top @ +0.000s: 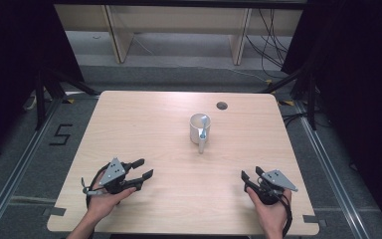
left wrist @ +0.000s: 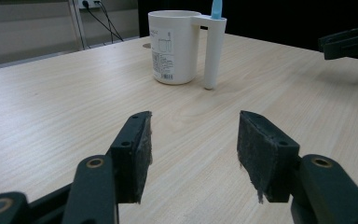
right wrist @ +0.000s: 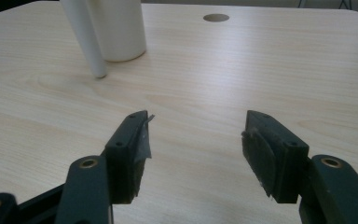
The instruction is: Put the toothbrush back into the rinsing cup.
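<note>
We hold the left gripper (top: 145, 168) and right gripper (top: 251, 173) with jaws spread wide, nothing between them, low over the table (top: 144, 124). Well ahead, between both, stands the white cup (top: 197, 127), a blue stick (top: 203, 125) inside.

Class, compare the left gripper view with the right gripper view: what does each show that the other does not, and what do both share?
Left gripper view alone: the printed label on the white mug, a blue utensil tip above the handle, and the other gripper at the right edge.

Right gripper view alone: the round cable hole in the table.

Both: the white mug with its straight handle, the wooden table, and open jaws holding nothing.
</note>
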`<state>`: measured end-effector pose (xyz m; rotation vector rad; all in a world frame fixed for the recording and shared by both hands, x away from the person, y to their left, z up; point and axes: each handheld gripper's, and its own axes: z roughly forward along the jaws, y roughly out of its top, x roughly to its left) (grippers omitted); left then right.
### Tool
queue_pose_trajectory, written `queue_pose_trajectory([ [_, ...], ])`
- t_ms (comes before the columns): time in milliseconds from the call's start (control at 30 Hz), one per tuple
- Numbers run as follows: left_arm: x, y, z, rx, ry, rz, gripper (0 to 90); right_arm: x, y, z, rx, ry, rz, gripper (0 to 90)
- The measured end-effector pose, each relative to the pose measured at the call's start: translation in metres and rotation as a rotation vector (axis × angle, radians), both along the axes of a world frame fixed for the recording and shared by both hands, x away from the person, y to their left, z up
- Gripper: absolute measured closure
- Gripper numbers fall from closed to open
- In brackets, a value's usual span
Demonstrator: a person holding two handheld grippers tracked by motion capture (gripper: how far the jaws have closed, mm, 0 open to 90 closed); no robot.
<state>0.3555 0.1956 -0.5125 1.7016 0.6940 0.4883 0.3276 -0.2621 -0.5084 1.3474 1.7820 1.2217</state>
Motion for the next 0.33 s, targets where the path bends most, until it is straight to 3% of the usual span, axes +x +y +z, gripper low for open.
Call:
queue_pose_trajectory([
  [67, 0.0, -0.0006, -0.0001, 0.001, -0.001, -0.004, 44.5, -0.0038, -0.0007, 0.0013, 0.011, 0.022, -0.024, 41.5],
  [100, 0.0001, -0.0014, -0.0003, 0.0, -0.001, -0.004, 44.5, -0.0019, -0.0032, 0.0004, -0.015, -0.01, -0.019, 41.5],
  [200, 0.0011, -0.0031, -0.0017, -0.013, -0.007, -0.013, 44.5, -0.0045, -0.0048, 0.0029, -0.006, -0.016, -0.027, 41.3],
  [333, 0.0006, -0.0032, -0.0017, 0.0, 0.003, -0.006, 44.5, -0.0041, -0.0044, 0.0029, 0.033, -0.026, -0.036, 41.1],
])
